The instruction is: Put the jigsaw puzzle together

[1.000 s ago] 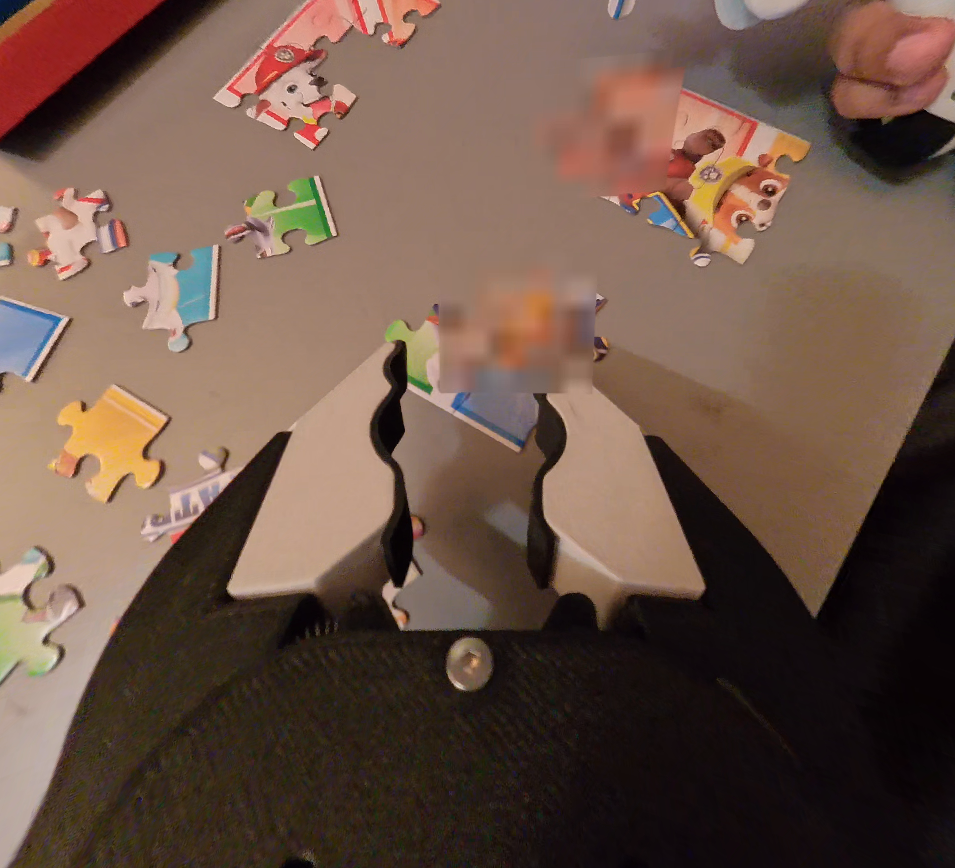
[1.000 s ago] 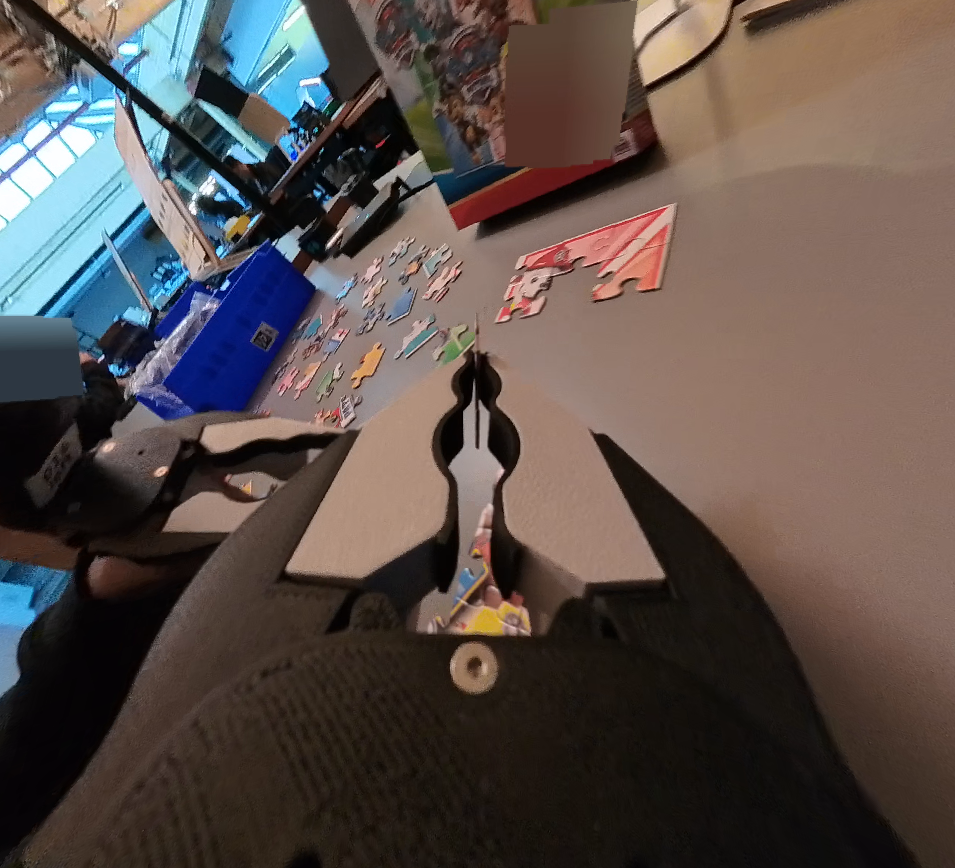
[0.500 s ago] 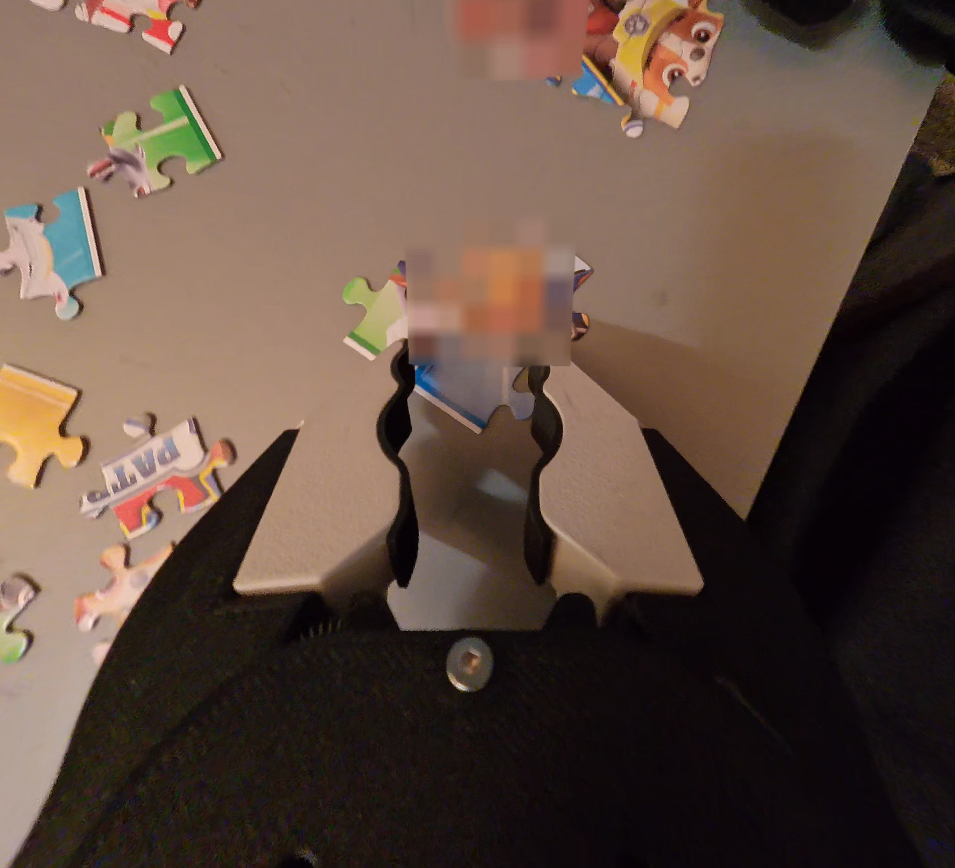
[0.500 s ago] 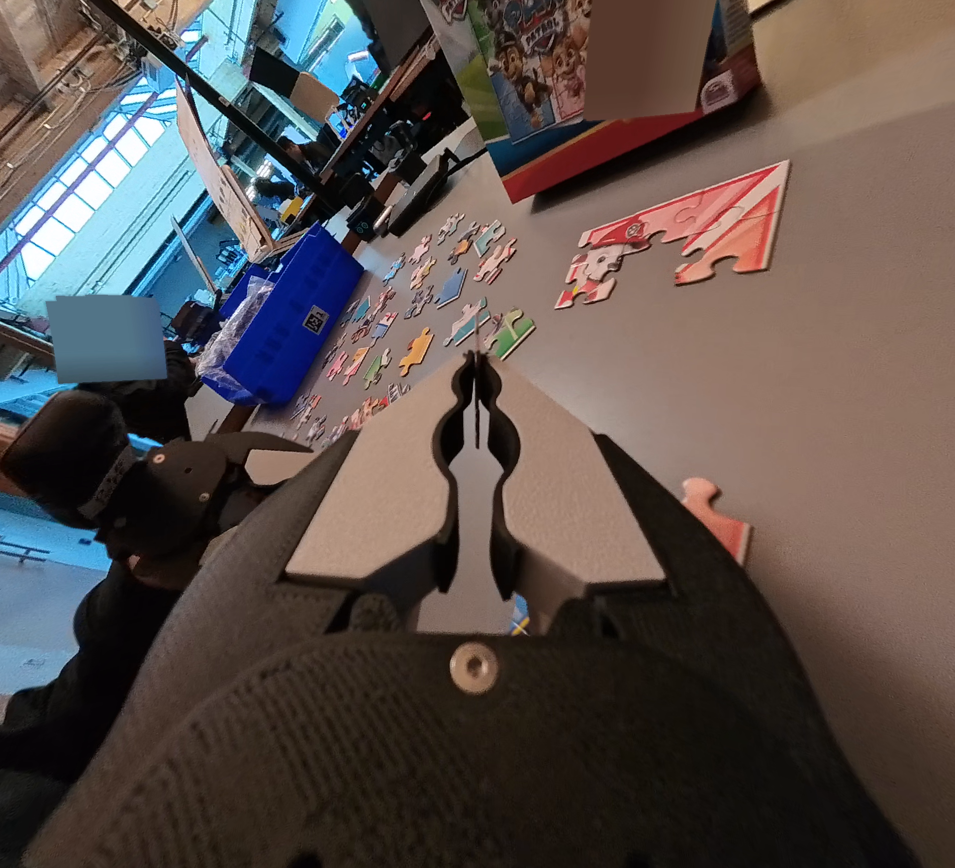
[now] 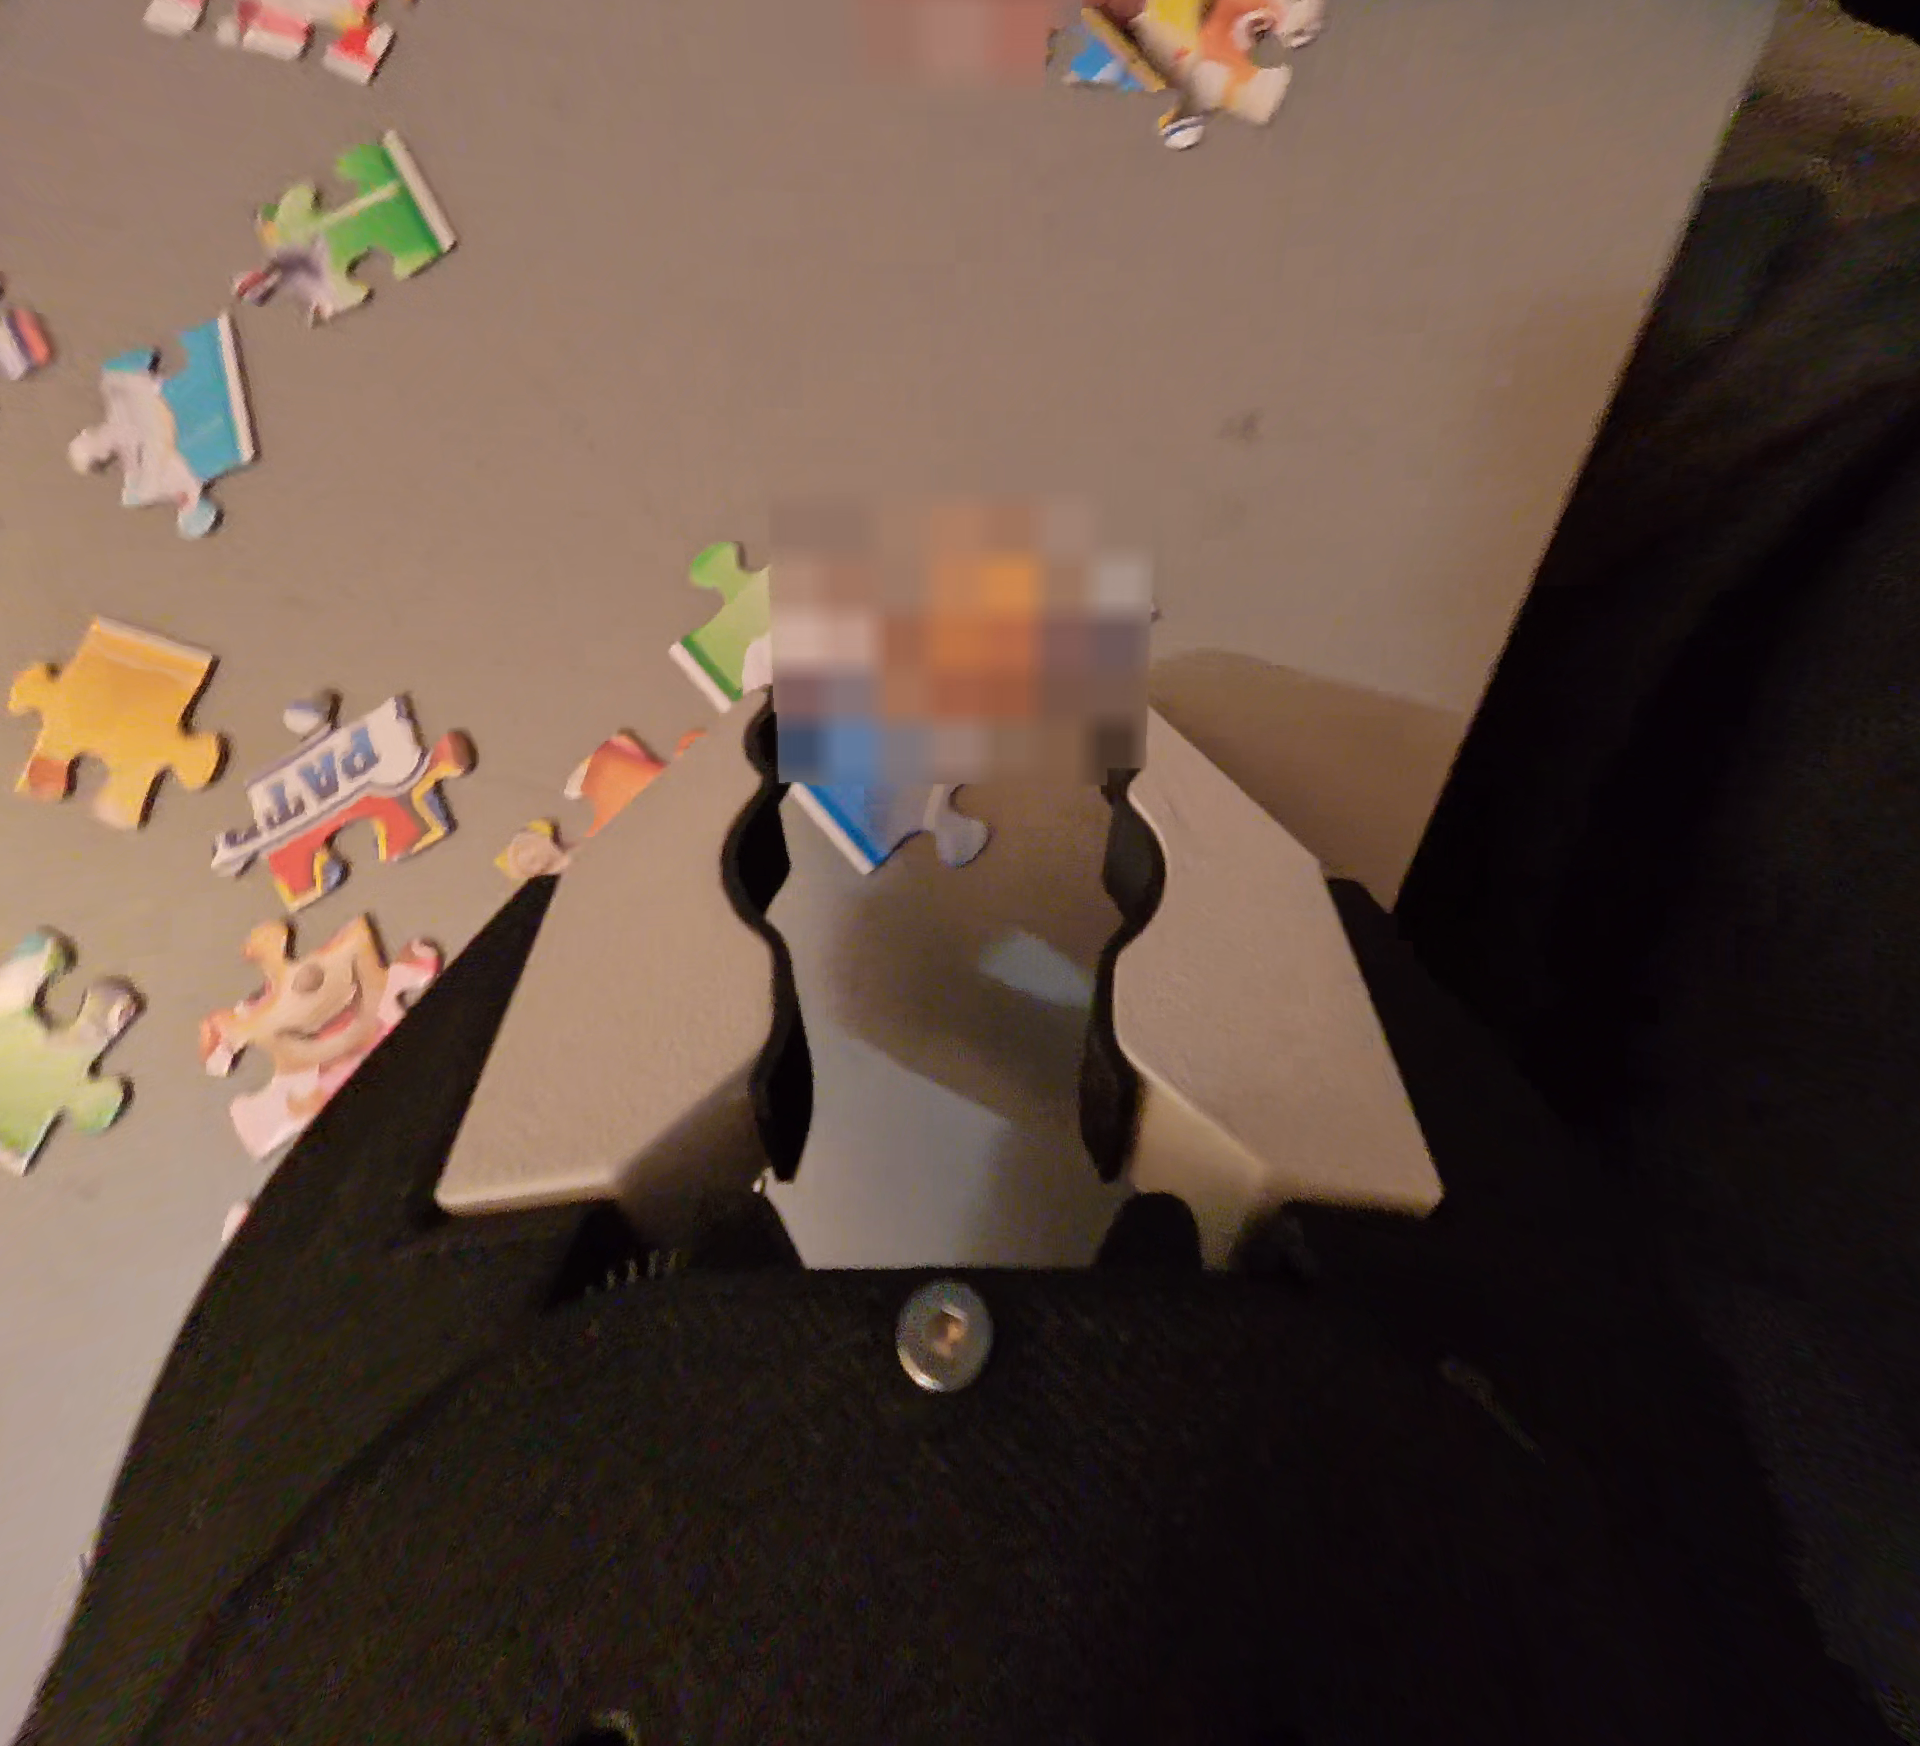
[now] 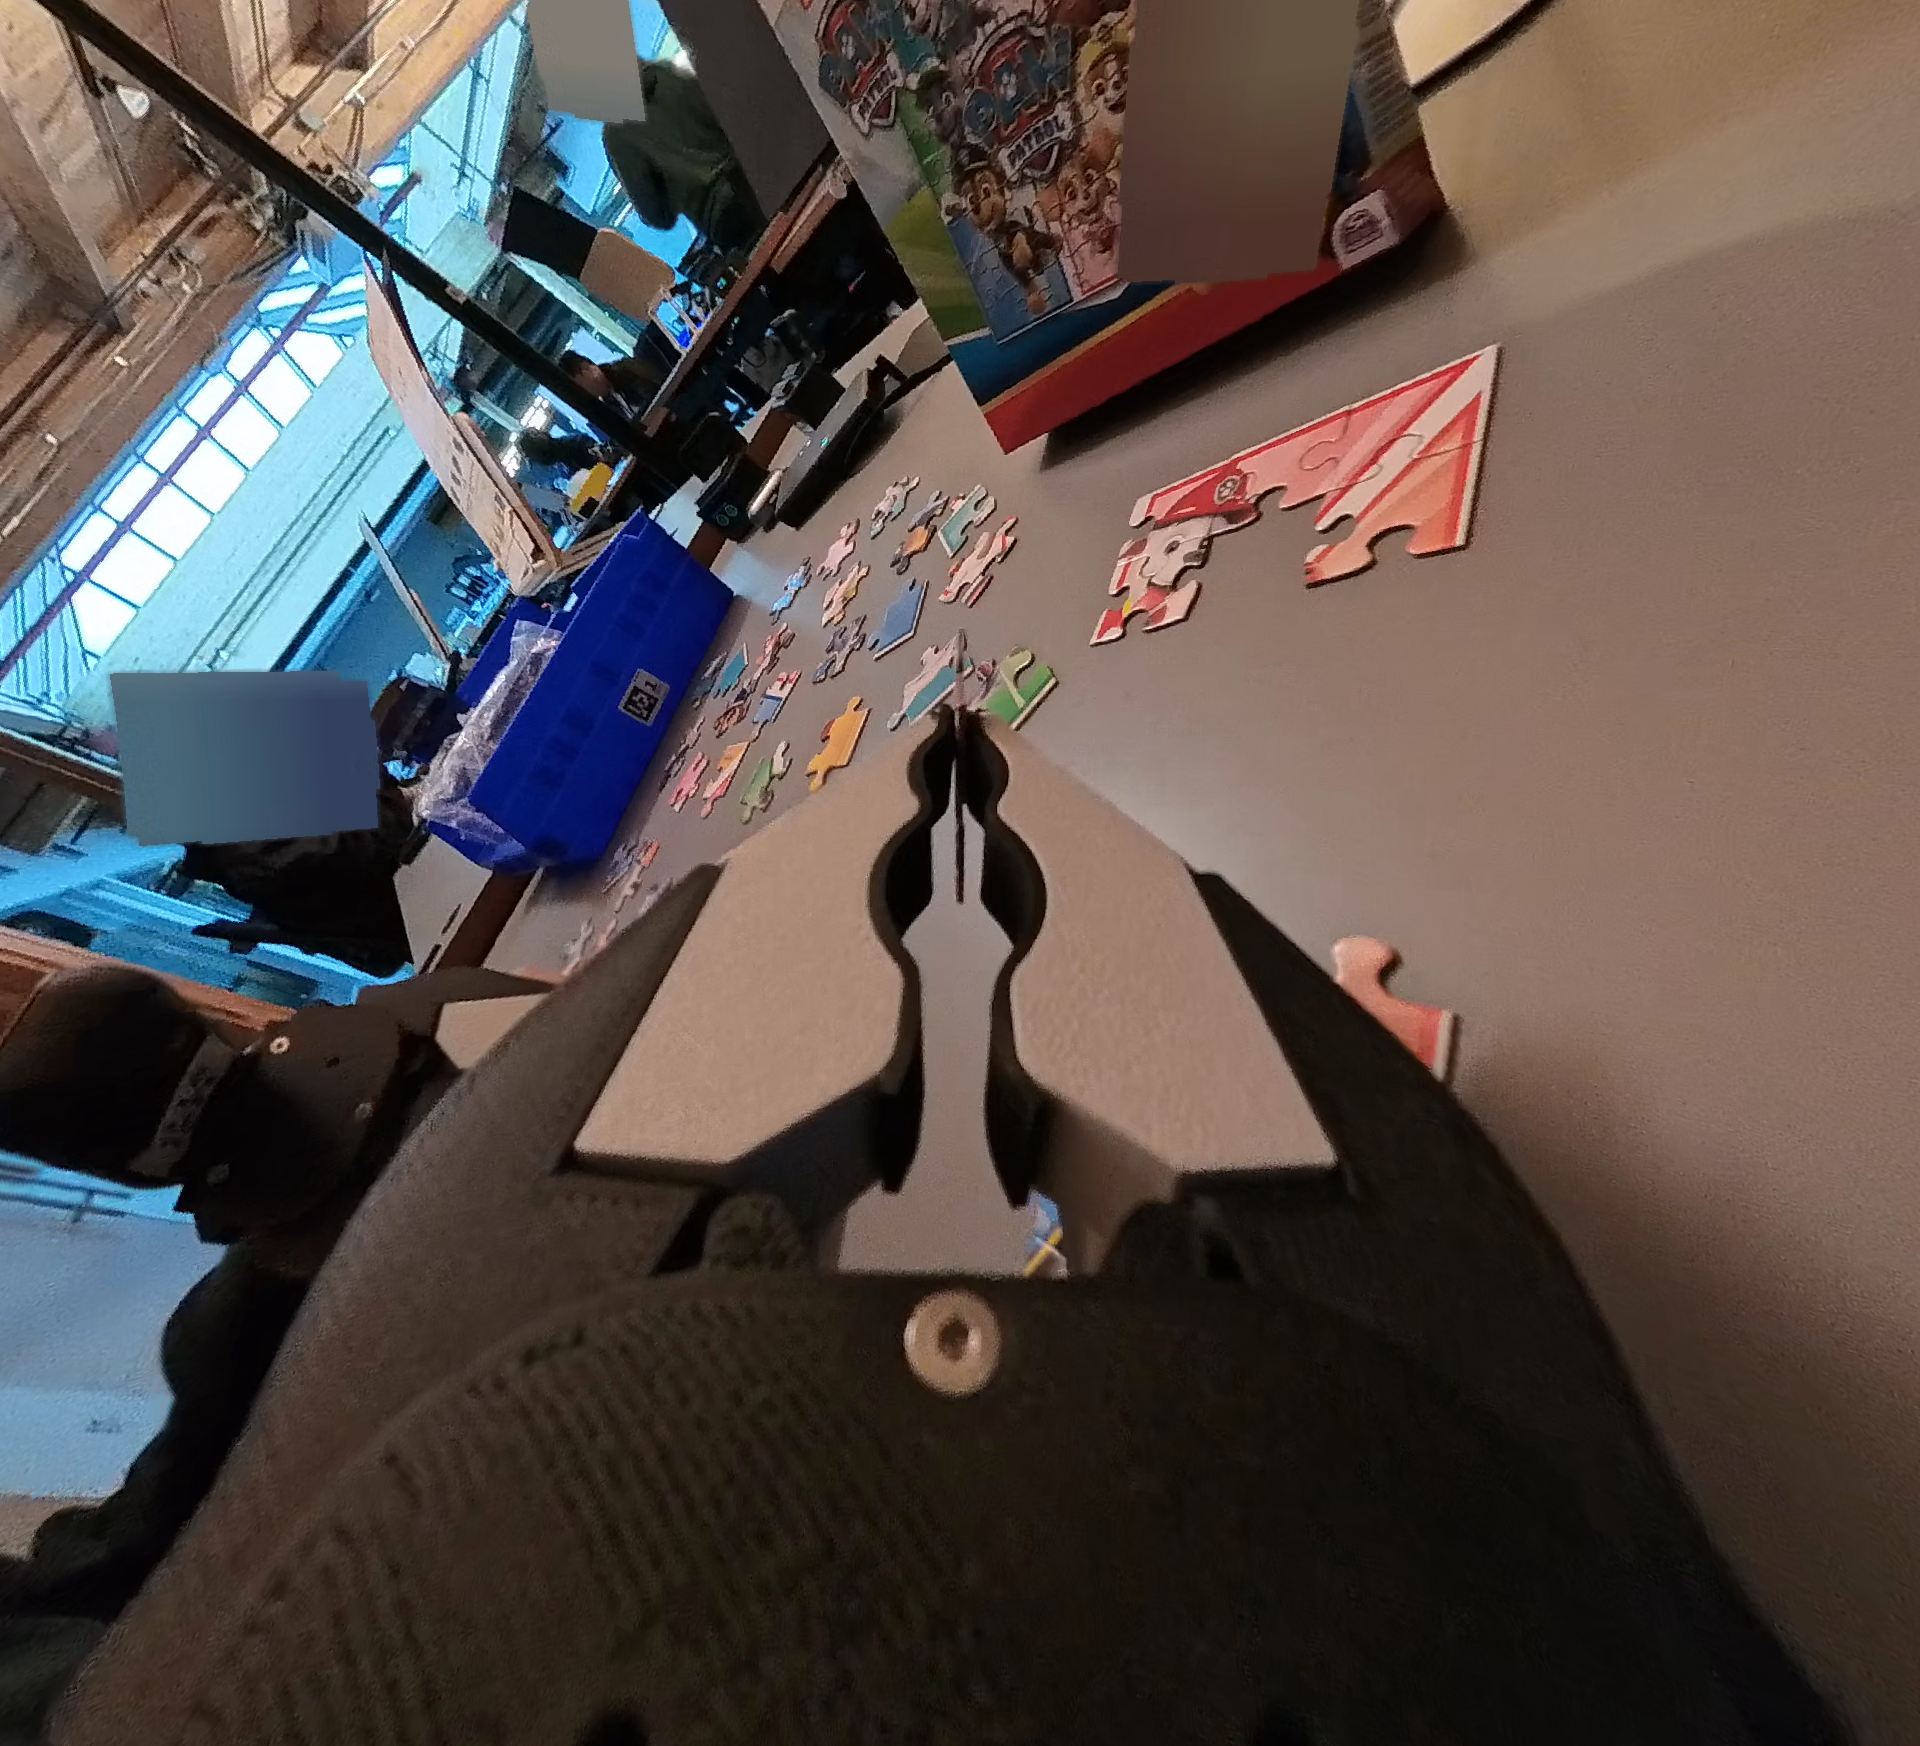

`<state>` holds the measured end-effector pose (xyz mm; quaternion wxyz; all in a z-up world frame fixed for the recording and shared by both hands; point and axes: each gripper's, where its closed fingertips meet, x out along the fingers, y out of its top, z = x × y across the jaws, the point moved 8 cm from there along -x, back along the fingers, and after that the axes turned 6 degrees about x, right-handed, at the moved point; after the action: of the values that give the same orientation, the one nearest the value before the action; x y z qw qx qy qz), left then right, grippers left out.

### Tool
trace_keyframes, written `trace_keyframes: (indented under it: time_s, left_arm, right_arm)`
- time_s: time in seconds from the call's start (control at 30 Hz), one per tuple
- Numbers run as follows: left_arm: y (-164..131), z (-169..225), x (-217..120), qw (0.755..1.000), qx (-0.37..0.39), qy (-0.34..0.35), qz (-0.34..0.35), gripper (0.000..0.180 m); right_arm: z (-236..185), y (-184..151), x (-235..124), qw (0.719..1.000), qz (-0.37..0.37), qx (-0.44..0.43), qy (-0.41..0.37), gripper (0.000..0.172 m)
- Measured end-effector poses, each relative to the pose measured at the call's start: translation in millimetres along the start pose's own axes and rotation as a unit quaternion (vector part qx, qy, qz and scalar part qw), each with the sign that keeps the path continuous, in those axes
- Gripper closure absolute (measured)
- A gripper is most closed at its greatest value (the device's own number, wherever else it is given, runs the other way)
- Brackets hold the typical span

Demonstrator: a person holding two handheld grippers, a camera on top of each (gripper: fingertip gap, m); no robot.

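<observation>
Here, plastic bag [image 6: 486, 711] in blue bin [image 6: 597, 709]; left gripper [image 5: 940, 749] wide, right gripper [image 6: 962, 728] tight on puzzle piece [image 6: 961, 662].

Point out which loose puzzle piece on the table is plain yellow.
The yellow piece at the far left, beside the red-and-white lettered piece. The other loose pieces nearby are green, blue, orange or picture-printed.

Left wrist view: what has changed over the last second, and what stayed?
The left gripper shifted right over the table and its jaws spread wider, open about the blue-and-green joined pieces lying flat. The right gripper stayed shut on a thin puzzle piece.
</observation>
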<state>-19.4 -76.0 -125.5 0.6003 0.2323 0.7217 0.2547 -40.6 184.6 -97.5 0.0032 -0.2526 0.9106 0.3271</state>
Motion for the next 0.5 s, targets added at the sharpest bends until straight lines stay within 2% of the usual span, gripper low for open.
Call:
trace_keyframes:
  time_s: [0.07, 0.1, 0.27, 0.37, 0.5]
  left_arm:
    - [2.7, 3.2, -1.1, 1.0, 0.022, -0.011, 0.016, 0.113]
    - [3.2, 4.2, -0.9, 0.999, 0.024, -0.018, 0.018, 0.114]
    - [-1.7, 4.6, 7.2, 1.0, 0.02, -0.01, -0.004, 0.112]
    - [-0.4, 3.3, 8.6, 1.0, 0.008, 0.009, -0.005, 0.117]
    - [1.4, -1.1, 11.5, 0.999, -0.01, 0.038, -0.004, 0.121]
  right_arm:
    - [-3.2, -6.6, 3.2, 1.0, -0.004, 0.012, 0.005, 0.172]
    - [-6.1, -12.3, 6.8, 1.0, -0.012, 0.016, 0.008, 0.172]
    - [-25.3, -54.1, 36.1, 0.995, -0.102, 0.008, 0.014, 0.172]
    - [-31.0, -70.0, 48.7, 0.991, -0.137, -0.008, 0.0, 0.172]
    - [-29.5, -75.0, 55.3, 0.988, -0.155, -0.013, -0.021, 0.172]
